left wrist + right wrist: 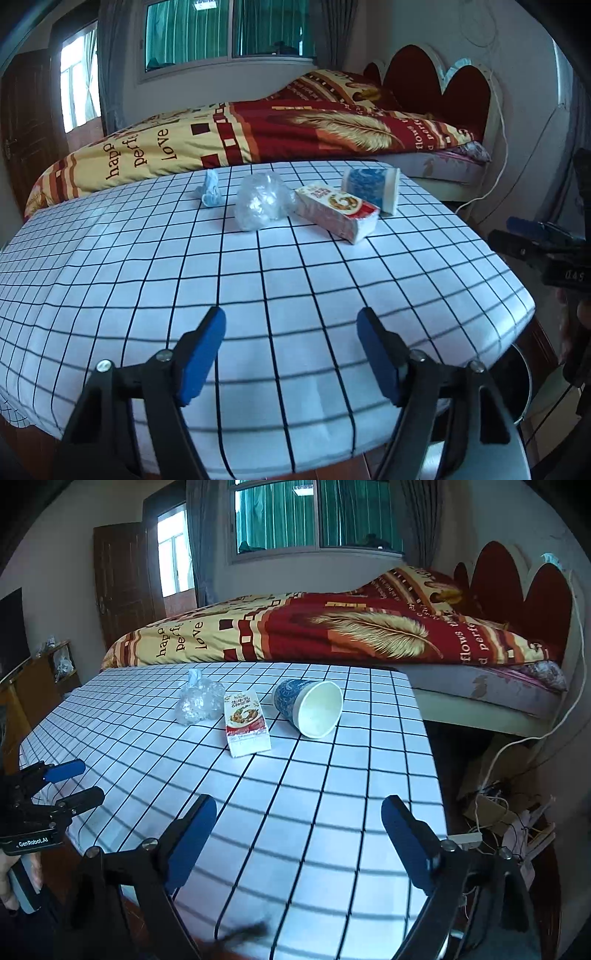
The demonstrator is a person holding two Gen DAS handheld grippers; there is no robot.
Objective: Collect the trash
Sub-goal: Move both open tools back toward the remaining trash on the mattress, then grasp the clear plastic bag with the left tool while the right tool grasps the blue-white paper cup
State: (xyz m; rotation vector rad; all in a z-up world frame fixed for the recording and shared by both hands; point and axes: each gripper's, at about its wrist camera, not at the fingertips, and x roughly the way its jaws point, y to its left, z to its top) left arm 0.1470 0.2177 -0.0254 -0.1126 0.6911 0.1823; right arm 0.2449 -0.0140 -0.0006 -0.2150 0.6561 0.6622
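Bed: I see a wide bed (480, 690) with a red and yellow feather-print quilt behind the bench.
Bench: my bench (258, 295) wears a white cloth with a black grid; all the trash lies near its far edge.
Bin: a round metal bin (524, 384) shows at the bench's right corner in my left view.
Cup: a blue-patterned paper cup with a white inside (310, 707) lies on its side, mouth toward me, rightmost of the row.
Carton: a small white and red drink carton (245, 723) lies flat just left of the cup.
Plastic: a crumpled clear plastic wad (197, 701) sits just left of the carton.
Mask: a crumpled pale blue face mask (210, 190) lies farthest left, apart from the wad.
Left hand-held gripper (291, 354): jaws parted, nothing between them, over the near edge.
Right hand-held gripper (299, 845): jaws wide apart, holding nothing, well short of the trash.
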